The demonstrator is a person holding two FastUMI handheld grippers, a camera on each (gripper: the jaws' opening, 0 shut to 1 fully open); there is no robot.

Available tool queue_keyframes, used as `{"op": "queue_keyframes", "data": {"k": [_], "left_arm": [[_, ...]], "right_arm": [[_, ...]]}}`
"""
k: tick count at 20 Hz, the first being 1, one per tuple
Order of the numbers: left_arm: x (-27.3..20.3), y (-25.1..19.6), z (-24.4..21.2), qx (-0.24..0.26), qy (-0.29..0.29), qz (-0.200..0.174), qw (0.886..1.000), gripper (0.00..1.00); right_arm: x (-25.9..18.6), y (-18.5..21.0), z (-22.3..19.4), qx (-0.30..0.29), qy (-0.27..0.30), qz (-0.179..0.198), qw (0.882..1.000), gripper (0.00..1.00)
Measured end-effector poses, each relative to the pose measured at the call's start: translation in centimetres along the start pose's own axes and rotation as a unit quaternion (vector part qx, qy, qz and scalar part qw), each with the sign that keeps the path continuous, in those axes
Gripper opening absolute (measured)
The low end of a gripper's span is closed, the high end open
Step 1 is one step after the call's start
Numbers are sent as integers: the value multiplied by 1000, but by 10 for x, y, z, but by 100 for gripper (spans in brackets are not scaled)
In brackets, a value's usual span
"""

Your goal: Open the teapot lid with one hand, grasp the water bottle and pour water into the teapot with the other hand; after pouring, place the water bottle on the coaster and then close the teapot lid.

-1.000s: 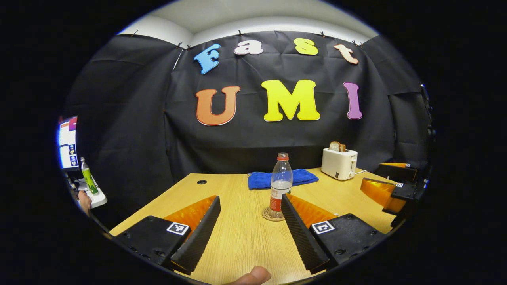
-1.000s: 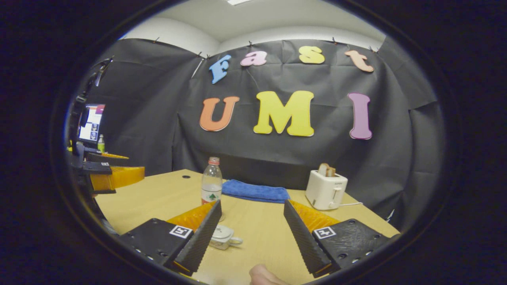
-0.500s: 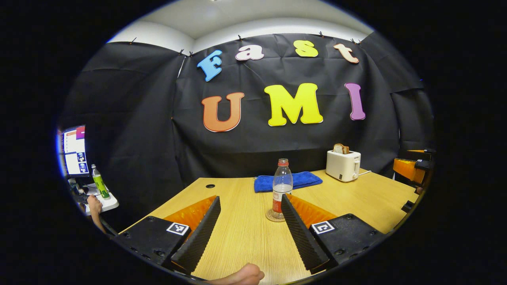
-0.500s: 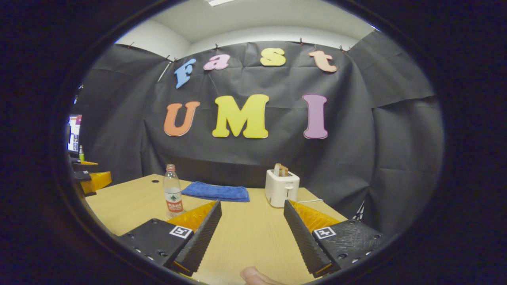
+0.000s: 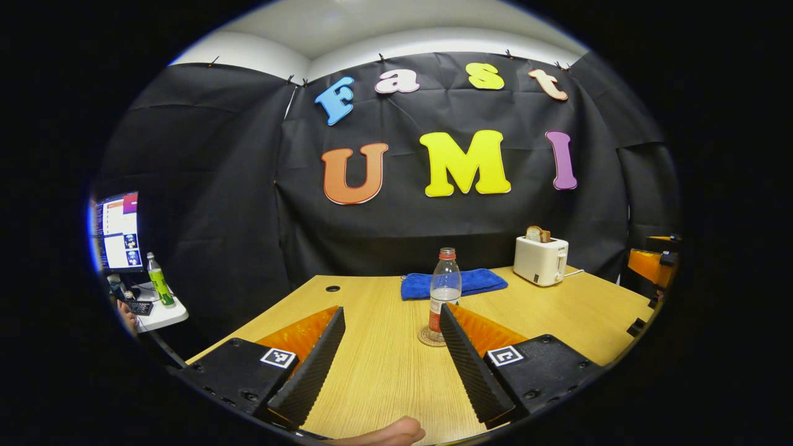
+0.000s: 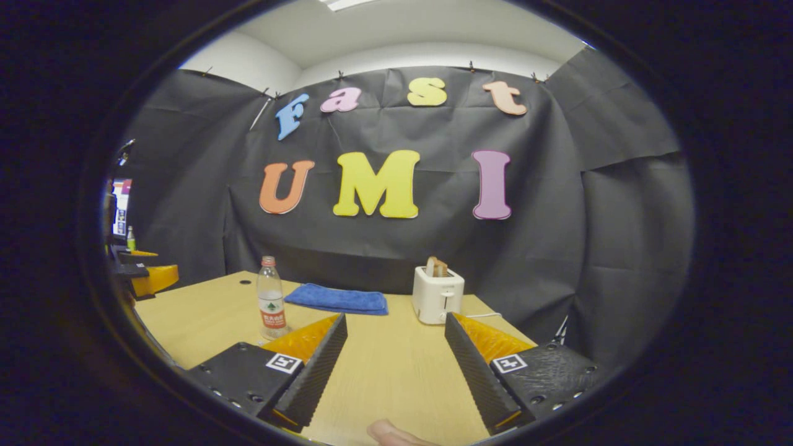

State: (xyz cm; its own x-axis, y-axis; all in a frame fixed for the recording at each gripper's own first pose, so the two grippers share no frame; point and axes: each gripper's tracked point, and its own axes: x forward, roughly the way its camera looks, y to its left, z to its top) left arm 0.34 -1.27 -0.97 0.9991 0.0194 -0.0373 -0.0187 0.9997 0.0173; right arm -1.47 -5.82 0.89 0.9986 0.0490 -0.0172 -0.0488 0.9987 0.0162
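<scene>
A: What is the left tool [image 5: 389, 353] doing?

B: It is hovering over the light wooden table [image 5: 384, 378] with its fingers spread wide, gripping nothing. A fingertip of the person's hand [image 5: 387, 433] is showing at the bottom edge.

A: And the bottle?

B: The clear plastic water bottle with the red cap [image 5: 443, 291] is standing upright on the round woven coaster [image 5: 429, 338], just past the tip of that tool's right-side finger and slightly behind it.

A: The right tool [image 6: 396, 359]?

B: Also released, jaws wide, over bare table. In the right gripper view the bottle is sitting beyond and to the left of its left-side finger, apart from it.

A: Farther back?

B: A folded blue cloth [image 5: 455, 283] is lying behind the bottle, and a white toaster with bread in it [image 5: 541, 260] is standing toward the right.
</scene>
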Motion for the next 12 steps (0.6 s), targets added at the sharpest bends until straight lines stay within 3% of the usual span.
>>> {"op": "queue_keyframes", "data": {"k": [12], "left_arm": [[-2,-3,2,7,-7,-4,1000,96]], "right_arm": [[4,-2,-4,-5,5,-4,1000,97]]}}
